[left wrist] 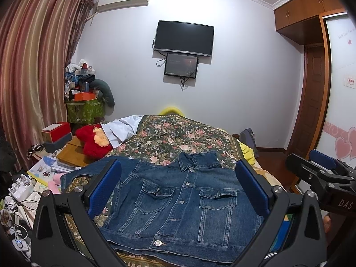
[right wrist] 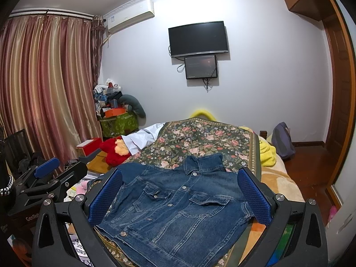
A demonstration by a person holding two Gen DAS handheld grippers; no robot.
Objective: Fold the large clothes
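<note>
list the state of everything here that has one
denim jacket: front up on the bed, buttoned, folded narrow
left gripper: open, holding nothing
right gripper: open, holding nothing
tv: screen dark
curtains: drawn

A jacket (left wrist: 178, 202) lies on the near bed (left wrist: 189, 135); a plush toy (left wrist: 93, 141) sits left, a television (left wrist: 184, 37) far behind.

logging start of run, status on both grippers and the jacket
Left gripper open, empty. Right gripper open, empty. Denim jacket flat, buttoned, front up on floral bedspread. Nothing on it.
</note>
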